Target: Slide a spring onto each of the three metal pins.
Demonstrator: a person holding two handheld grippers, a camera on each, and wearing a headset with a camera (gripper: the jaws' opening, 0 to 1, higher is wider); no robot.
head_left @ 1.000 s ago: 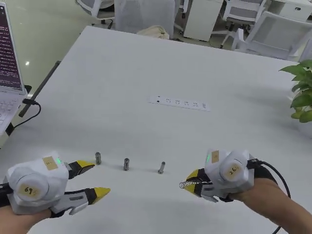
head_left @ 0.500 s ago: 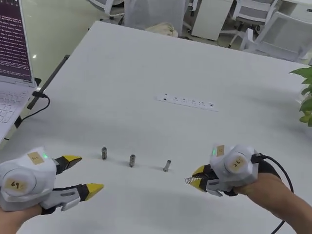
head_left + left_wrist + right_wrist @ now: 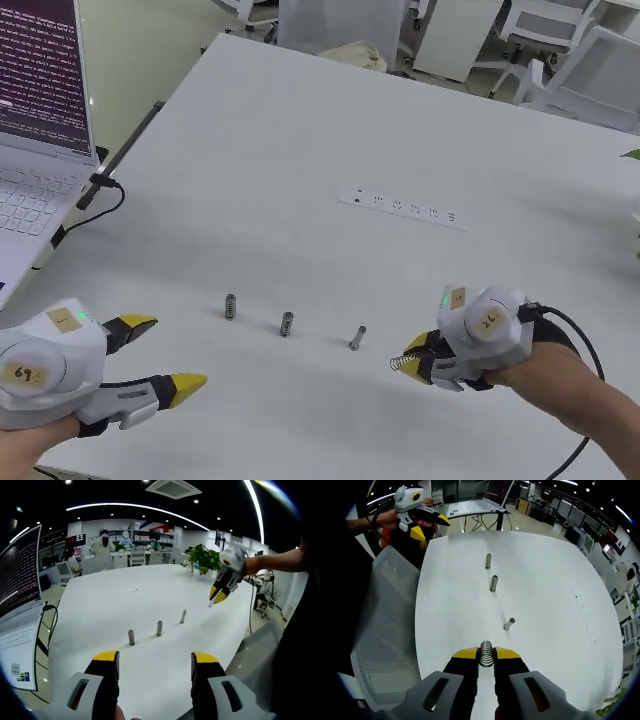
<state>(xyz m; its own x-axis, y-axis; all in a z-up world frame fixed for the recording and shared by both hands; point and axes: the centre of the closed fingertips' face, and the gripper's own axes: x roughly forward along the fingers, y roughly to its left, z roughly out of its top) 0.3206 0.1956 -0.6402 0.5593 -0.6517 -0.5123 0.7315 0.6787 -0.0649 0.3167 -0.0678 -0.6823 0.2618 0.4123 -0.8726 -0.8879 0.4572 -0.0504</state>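
Three metal pins stand in a row on the white table. The left pin (image 3: pixel 230 306) and the middle pin (image 3: pixel 287 323) each wear a spring; the right pin (image 3: pixel 356 338) is bare. My right gripper (image 3: pixel 418 360) is shut on a small spring (image 3: pixel 403 362), just right of the bare pin (image 3: pixel 508 624). The spring (image 3: pixel 486 654) sticks out between the yellow jaw tips. My left gripper (image 3: pixel 155 353) hovers open to the left of the row, with nothing between its jaws. In the left gripper view the pins (image 3: pixel 159 627) stand ahead and the right gripper (image 3: pixel 220 587) hangs beyond them.
A white power strip (image 3: pixel 403 210) lies further back on the table. An open laptop (image 3: pixel 35 140) with a cable (image 3: pixel 95 205) sits at the left edge. Office chairs (image 3: pixel 600 65) stand past the far edge.
The head camera has shifted, so everything sits further right and lower in view. The right gripper with the spring stays close to the bare pin; the left gripper has dropped lower left.
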